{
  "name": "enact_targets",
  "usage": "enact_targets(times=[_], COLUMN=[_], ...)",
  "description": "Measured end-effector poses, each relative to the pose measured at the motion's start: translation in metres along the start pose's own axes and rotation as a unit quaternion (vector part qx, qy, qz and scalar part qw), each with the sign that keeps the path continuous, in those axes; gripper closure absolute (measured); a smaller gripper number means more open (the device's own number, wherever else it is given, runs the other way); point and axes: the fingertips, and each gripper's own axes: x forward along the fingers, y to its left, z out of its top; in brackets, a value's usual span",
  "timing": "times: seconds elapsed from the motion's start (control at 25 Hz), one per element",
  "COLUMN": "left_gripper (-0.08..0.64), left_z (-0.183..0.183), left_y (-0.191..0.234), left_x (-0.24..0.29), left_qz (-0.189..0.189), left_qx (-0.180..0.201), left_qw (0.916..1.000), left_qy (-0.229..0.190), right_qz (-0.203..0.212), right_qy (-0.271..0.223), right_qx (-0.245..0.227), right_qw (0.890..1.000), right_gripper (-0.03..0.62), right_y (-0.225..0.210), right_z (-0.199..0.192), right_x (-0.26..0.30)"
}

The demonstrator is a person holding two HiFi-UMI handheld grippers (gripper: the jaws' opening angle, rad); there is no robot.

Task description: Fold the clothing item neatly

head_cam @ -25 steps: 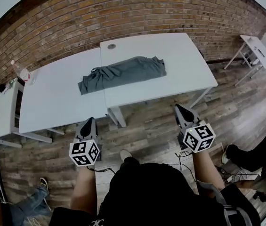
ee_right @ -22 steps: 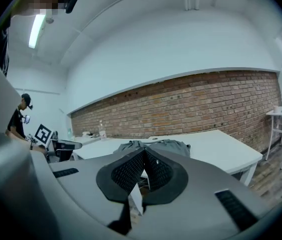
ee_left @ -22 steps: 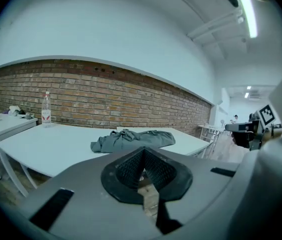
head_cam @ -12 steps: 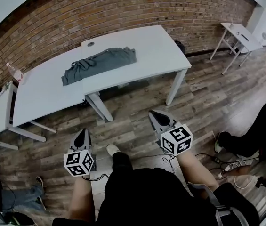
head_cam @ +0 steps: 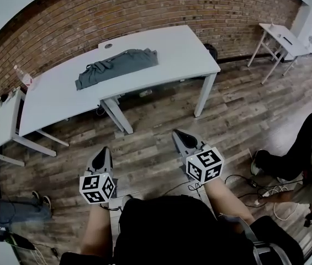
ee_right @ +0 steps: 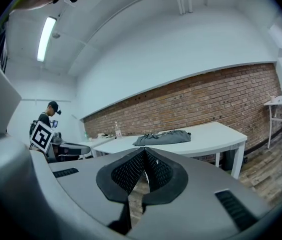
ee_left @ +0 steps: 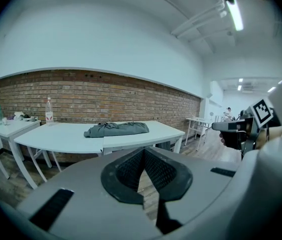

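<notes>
pointing nearly level toward the grey garment (head_cam: 117, 65), left claw (head_cam: 105, 150) and right claw (head_cam: 177, 133) hover closed and empty.

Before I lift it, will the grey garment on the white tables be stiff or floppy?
Probably floppy: the garment lies crumpled in soft folds, so it should sag. It looks thin, so likely light. It may slide easily on the smooth table.

White table (head_cam: 183, 54), crumpled grey garment (head_cam: 117, 67) lying on top
</notes>
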Motion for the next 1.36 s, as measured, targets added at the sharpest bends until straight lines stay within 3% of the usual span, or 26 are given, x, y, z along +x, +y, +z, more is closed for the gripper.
enact_targets(times=[0.48,0.8,1.08,1.36], left_gripper=[0.561,0.561,0.561,0.561], left_z=[-0.006,-0.021,-0.028,-0.013], left_y=[0.021,0.059,0.077,0.085], left_x=[-0.051,-0.082,-0.108,-0.129], left_qz=[0.002,-0.008,-0.009,-0.02], left_qx=[0.003,-0.048,-0.045,-0.026], left_qw=[0.9999,0.9988,0.9989,0.9986], left_qy=[-0.014,-0.009,-0.006,-0.042], right_qz=[0.003,0.009,0.003,-0.011], right_qy=[-0.012,-0.01,0.001,0.016], right_qx=[-0.007,0.033,0.028,0.009], right_qw=[1.0,0.999,1.0,1.0], right_gripper=[0.591,0.591,0.591,0.591], right_y=[0.069,0.116,0.146,0.165], right_z=[-0.005,-0.016,-0.026,-0.028], right_x=[0.006,0.014,0.008,0.009])
